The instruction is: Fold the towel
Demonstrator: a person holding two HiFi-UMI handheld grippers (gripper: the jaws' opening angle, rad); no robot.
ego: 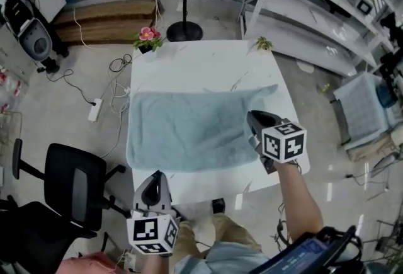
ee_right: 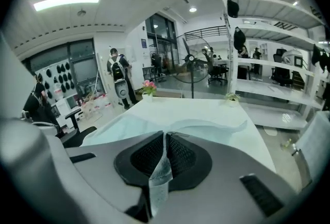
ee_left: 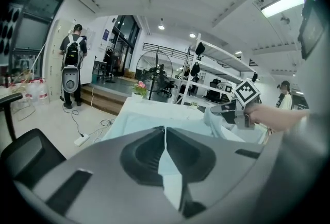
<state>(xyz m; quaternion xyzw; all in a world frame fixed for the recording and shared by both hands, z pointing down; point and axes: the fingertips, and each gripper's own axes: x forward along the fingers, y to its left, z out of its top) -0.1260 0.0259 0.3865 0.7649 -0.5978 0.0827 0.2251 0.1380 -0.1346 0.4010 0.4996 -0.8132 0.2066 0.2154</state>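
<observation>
"Two grippers in shot. What is each one doing?" the floor lead asks over the line.

"My right gripper (ee_right: 164, 136) has its jaws pressed together on a fold of the towel (ego: 189, 121) — I can see the weave bunched between the pads. It hangs over the towel's near right corner, with the cloth drawn up to it off the table (ego: 201, 58). My left gripper (ee_left: 165, 134) is closed too, at the near edge towards the left corner. A pale strip shows between its jaws. I take that for towel, though it reads less plainly than on the right."

"And the rest of the towel?"

"Spread flat, long side across the table. I judge this the opening of the first fold: near edge gripped, not yet carried over."

"Next move?"

"Bring both ends to the same height and carry them to the far edge together, so the near edge lands square on it. The left looks lower than the right — if it lags, the fold goes skew or the thin pinch slips."

"Anything in the way?"

"No. The table is white, with a pot of pink flowers (ego: 148, 36) and a small green plant (ego: 263, 45) at its far corners, apart from the towel. Beyond them is a standing fan (ego: 184, 31), with shelving (ego: 315, 14) to the right. An office chair (ego: 69, 188) and a power strip (ego: 95, 110) are on the floor to the left."
</observation>
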